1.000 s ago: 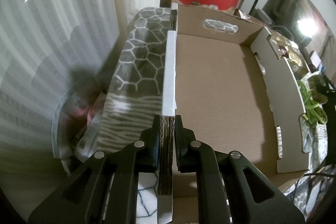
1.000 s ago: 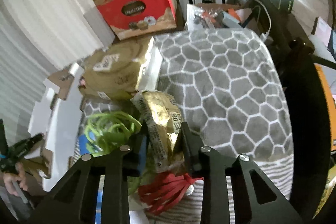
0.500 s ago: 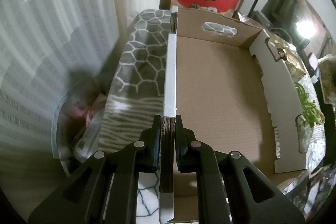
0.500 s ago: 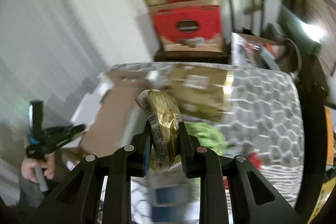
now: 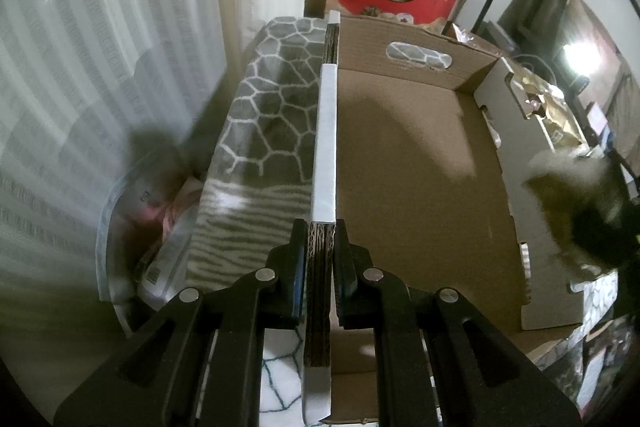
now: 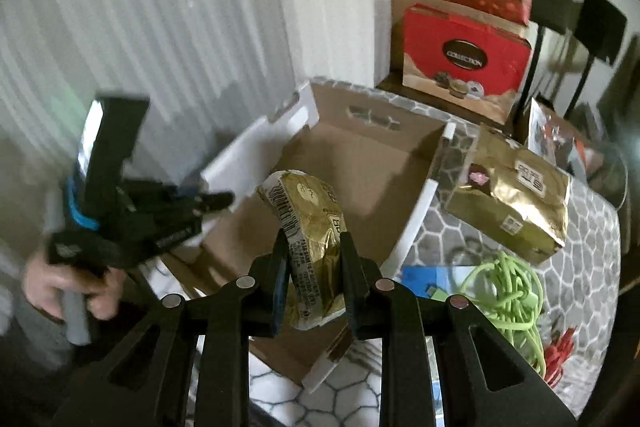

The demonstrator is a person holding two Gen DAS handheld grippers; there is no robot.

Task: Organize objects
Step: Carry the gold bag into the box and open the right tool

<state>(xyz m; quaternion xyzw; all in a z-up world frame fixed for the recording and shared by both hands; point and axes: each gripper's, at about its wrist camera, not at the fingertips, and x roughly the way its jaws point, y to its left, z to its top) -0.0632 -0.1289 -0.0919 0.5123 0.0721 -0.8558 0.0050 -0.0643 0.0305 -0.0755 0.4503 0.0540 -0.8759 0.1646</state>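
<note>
While your left gripper [image 5: 320, 259] stays clamped on the box [image 5: 416, 187] wall's near end to steady it, your right gripper [image 6: 314, 267] pinches the gold pouch [image 6: 310, 227] upright above the open box, free to drop inside.

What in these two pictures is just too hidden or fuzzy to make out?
- Left wrist view: right gripper is a motion-blurred smear at the cardboard box wall.
- Right wrist view: gold packet print is too blurred to read.
- Right wrist view: blue item is partly covered by the green cord.
</note>
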